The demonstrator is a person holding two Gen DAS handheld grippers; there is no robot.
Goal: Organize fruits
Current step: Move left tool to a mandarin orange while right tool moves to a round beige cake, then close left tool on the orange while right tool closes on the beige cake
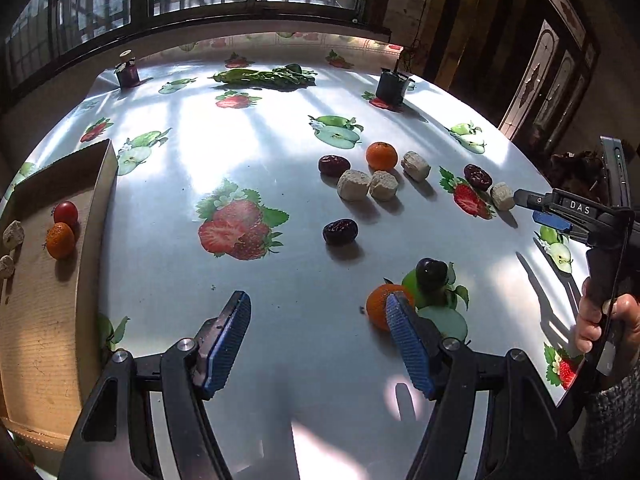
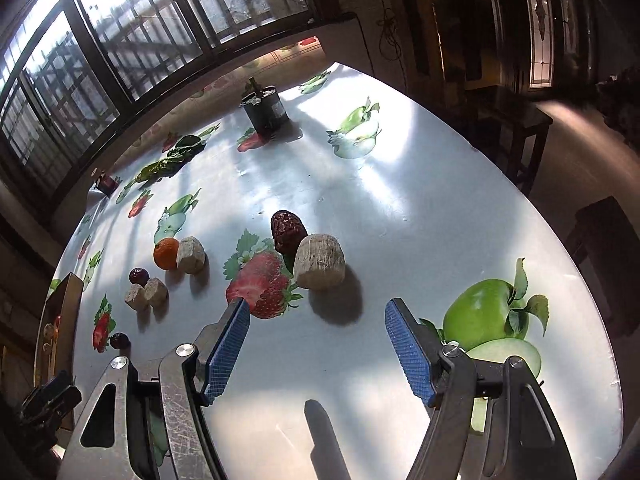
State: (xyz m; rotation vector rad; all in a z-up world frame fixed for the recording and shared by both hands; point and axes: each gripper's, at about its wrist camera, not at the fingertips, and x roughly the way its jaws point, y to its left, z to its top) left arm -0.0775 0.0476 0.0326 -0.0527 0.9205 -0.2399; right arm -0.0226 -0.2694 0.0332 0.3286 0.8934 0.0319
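Observation:
My left gripper (image 1: 318, 312) is open and empty above the table. An orange (image 1: 378, 306) and a dark plum (image 1: 431, 274) lie just right of its right finger. A cardboard box (image 1: 44, 320) at the left holds an orange (image 1: 60, 240), a cherry tomato (image 1: 66, 213) and beige chunks. More fruit lies mid-table: an orange (image 1: 381, 156), red dates (image 1: 340, 231) and beige chunks (image 1: 353, 185). My right gripper (image 2: 318, 314) is open and empty, just short of a beige chunk (image 2: 319, 261) with a red date (image 2: 287, 230) behind it. It also shows in the left wrist view (image 1: 532, 206).
A dark can (image 1: 391, 86) stands at the back right and a small purple jar (image 1: 127, 72) at the back left. Leafy greens (image 1: 266, 76) lie at the back. The table's edge curves close on the right (image 2: 592, 280). The cloth has printed fruit pictures.

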